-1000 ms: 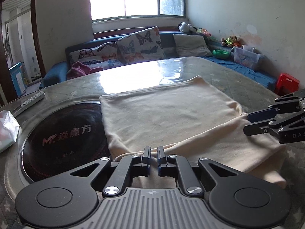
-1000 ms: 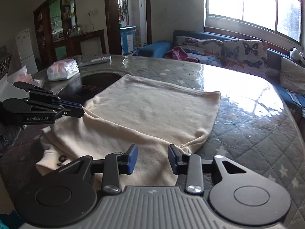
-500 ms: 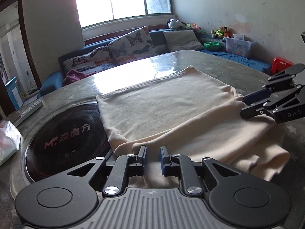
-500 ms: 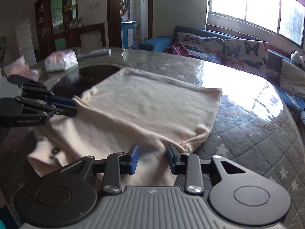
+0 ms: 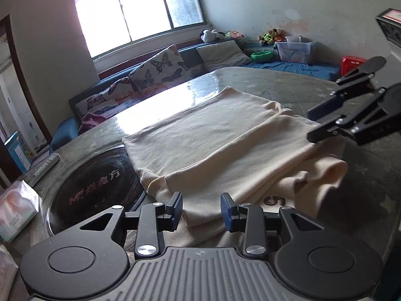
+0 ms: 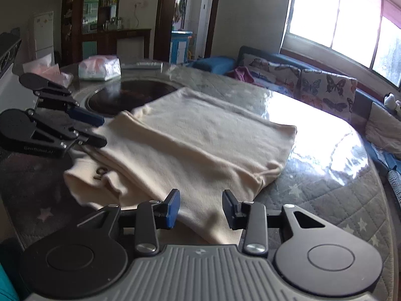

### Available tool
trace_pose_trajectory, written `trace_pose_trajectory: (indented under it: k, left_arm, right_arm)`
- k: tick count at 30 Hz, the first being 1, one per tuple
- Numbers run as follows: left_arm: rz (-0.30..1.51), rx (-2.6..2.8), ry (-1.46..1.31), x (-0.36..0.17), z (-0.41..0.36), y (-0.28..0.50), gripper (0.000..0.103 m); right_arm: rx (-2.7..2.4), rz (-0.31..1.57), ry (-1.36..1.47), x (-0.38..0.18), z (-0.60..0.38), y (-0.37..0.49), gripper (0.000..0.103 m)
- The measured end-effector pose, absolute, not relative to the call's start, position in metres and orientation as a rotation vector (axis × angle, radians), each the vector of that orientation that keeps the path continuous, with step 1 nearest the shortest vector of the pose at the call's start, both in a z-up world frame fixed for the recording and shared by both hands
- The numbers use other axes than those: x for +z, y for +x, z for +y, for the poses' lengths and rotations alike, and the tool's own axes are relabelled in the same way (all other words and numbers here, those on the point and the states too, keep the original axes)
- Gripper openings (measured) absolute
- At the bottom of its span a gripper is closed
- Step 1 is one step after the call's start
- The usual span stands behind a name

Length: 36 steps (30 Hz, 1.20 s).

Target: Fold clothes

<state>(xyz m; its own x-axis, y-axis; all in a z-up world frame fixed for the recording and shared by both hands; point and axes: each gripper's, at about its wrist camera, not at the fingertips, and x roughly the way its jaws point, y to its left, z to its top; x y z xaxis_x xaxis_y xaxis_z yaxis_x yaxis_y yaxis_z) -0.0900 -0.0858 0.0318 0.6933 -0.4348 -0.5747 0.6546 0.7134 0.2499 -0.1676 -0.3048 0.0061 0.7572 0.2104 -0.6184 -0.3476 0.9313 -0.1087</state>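
On the round quilted grey table (image 5: 288,85) under its glossy clear cover lies a cream-coloured soft knit garment (image 5: 220,145), folded over itself so that an upper layer runs across a lower one. Its near edge is bunched in loose rolls, and a small dark printed mark (image 5: 273,200) shows on the lower layer. One corner of the cloth overlaps the round black glass cooktop inset (image 5: 95,190) with red lettering.

Left gripper (image 5: 201,209): jaws apart, blue pads either side of the garment's near edge, nothing held between them. Whether the pads touch the cloth cannot be told.

Right gripper (image 6: 200,207): jaws likewise spread, positioned over the opposite near corner of the garment, nothing clamped. In the left wrist view it sits raised at the cloth's right-hand side.

Surroundings: a white plastic-wrapped tissue pack (image 5: 15,213) sits beside the cooktop; a blue sofa with butterfly-print cushions (image 5: 160,72) stands beyond the table under a bright window (image 5: 135,12).
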Motion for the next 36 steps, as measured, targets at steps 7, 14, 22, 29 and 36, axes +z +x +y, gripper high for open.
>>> trace_pose_trajectory:
  k: [7, 14, 22, 29, 36]
  left_arm:
    - [0.454, -0.694, 0.631, 0.026, -0.081, -0.125, 0.043]
    - [0.385, -0.775, 0.748, 0.01, -0.096, -0.144, 0.046]
    - [0.307, -0.817, 0.792, 0.004, -0.108, -0.145, 0.044]
    - [0.335, -0.839, 0.663, 0.022, -0.108, -0.124, 0.012]
    - [0.404, -0.837, 0.474, 0.048, -0.103, -0.088, 0.009]
  right_arm:
    - [0.305, 0.673, -0.252, -0.001, -0.299, -0.17, 0.038]
    - [0.304, 0.695, -0.324, 0.0, -0.3, -0.185, 0.043]
    - [0.318, 0.674, -0.353, 0.014, -0.306, -0.205, 0.051]
    - [0.361, 0.654, -0.474, 0.01, -0.299, -0.221, 0.069]
    - [0.416, 0.607, -0.527, 0.0, -0.282, -0.208, 0.069]
